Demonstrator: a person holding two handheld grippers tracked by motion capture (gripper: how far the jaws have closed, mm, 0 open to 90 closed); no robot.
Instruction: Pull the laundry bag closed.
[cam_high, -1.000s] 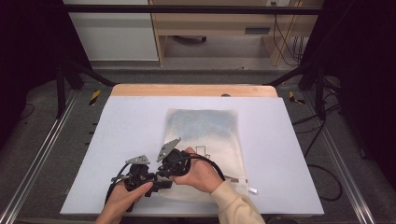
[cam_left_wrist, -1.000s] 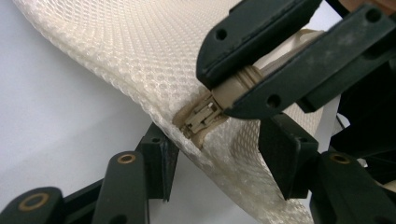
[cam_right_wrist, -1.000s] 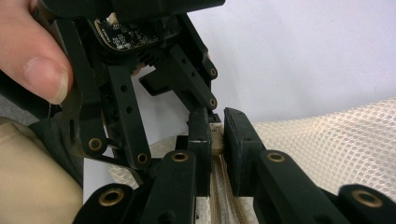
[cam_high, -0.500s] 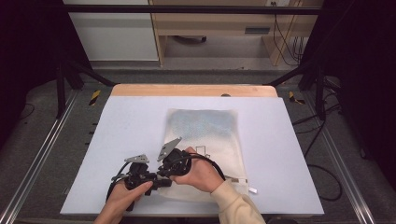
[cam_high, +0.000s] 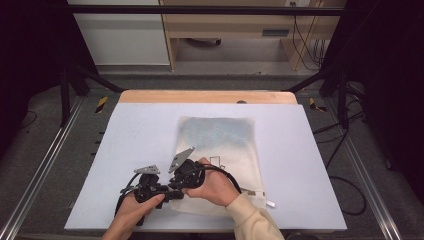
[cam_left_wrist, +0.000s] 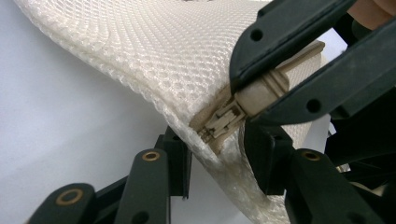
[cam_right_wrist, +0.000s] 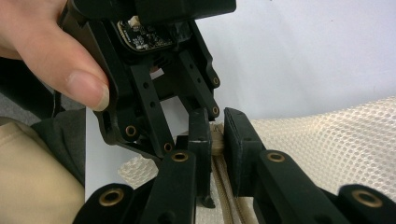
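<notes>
Because the mesh bag lying flat on the counter looks light, limp and prone to bunching, the zipper end is the sound hold. Right tool is clenched on the zipper pull; left tool, jaws just closing, straddles the bag's corner without visibly pinching it.

Cream mesh-cloth bag, plastic zip pull, matt white table.

A pale blue-white bench with a wooden far edge stands on grey floor; beyond it a white cabinet and wooden desk, darkness at both sides
</notes>
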